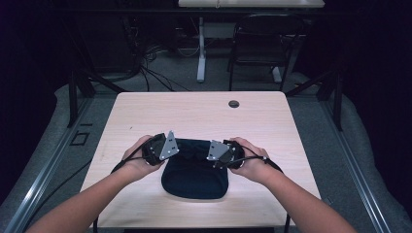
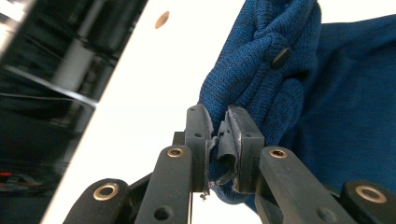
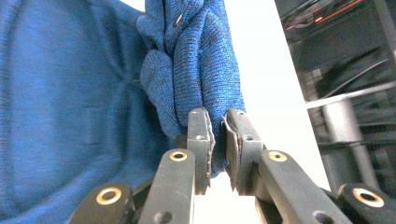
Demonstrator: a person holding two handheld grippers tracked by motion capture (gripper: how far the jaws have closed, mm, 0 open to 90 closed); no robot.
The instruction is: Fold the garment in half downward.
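overhead view faces forward; both jaw-close views share the cloth [image 2: 261,60].

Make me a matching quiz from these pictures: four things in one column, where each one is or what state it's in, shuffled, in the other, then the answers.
Things:
1. left hand-held gripper
2. right hand-held gripper
3. round hole
4. chair

Places or states:
A. in the table top near its far edge
B. on the floor beyond the table
C. shut on the left end of the blue knit garment
D. shut on the garment's right end

Pairs: 1-C, 2-D, 3-A, 4-B
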